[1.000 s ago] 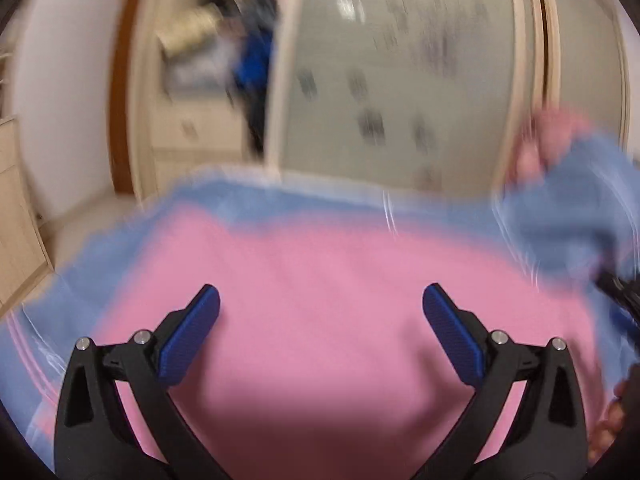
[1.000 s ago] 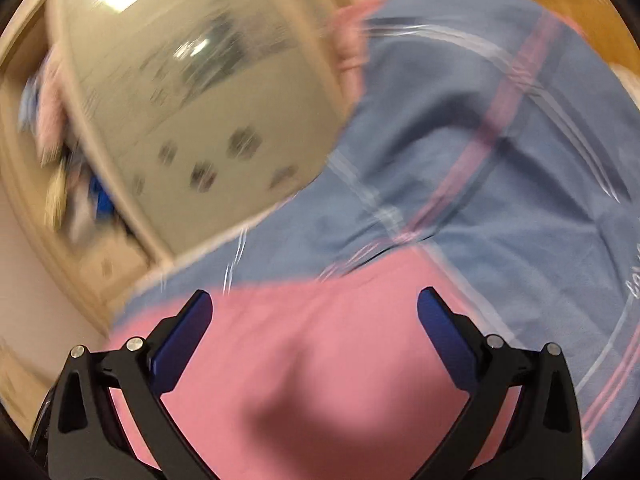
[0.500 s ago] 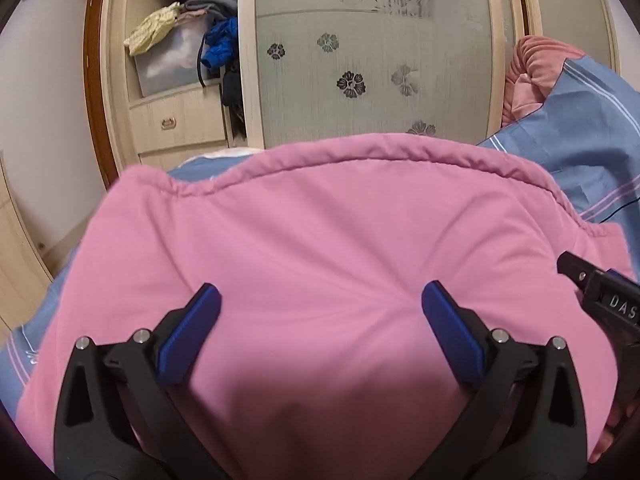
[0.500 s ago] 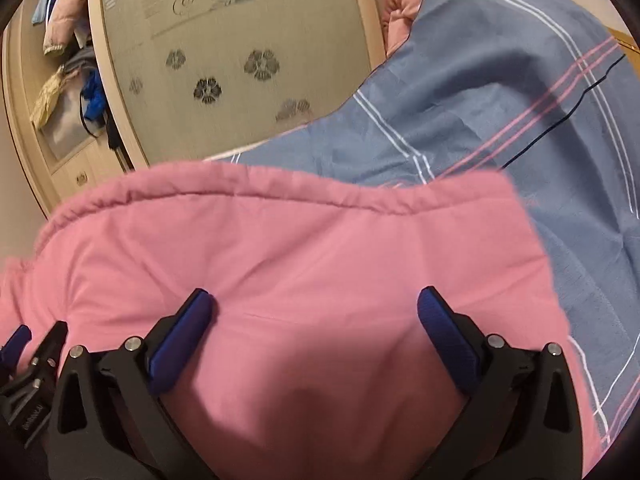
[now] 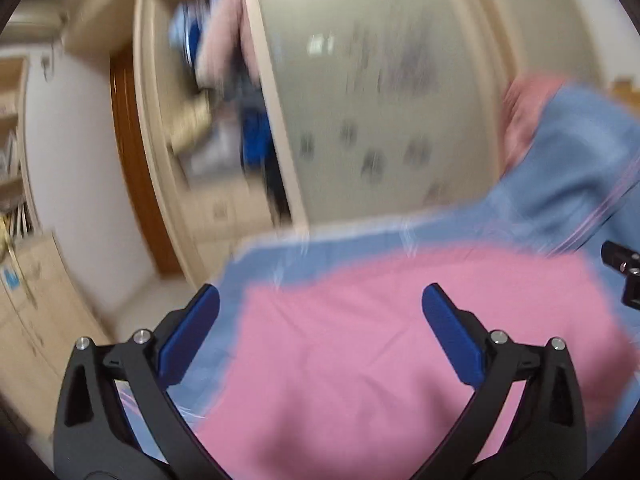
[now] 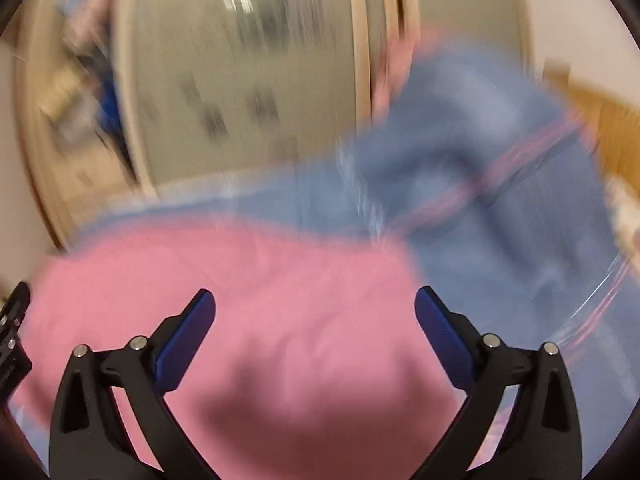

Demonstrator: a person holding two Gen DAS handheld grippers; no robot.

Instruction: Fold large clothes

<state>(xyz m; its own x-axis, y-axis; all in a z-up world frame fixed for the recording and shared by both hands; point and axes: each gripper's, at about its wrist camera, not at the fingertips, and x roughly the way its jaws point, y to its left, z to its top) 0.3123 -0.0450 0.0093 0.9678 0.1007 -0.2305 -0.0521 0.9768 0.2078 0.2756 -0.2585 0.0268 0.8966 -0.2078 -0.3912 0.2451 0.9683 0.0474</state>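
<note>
Left wrist view showed both hand-held grippers, left (image 5: pixel 320 328) and right (image 6: pixel 316 328), spread wide and empty above the pink garment (image 5: pixel 400 352), probably freed to regrip it.

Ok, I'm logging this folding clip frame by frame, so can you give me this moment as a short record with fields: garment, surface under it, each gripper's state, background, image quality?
garment: pink soft fabric garment, spread flat
surface: blue bedsheet with pink and white stripes, bunched up at the right
left gripper: open, nothing between its blue pads, over the garment
right gripper: open, empty, over the garment
background: frosted wardrobe door with flower print; open shelves with clothes to its left
image quality: heavy motion blur in both wrist views
</note>
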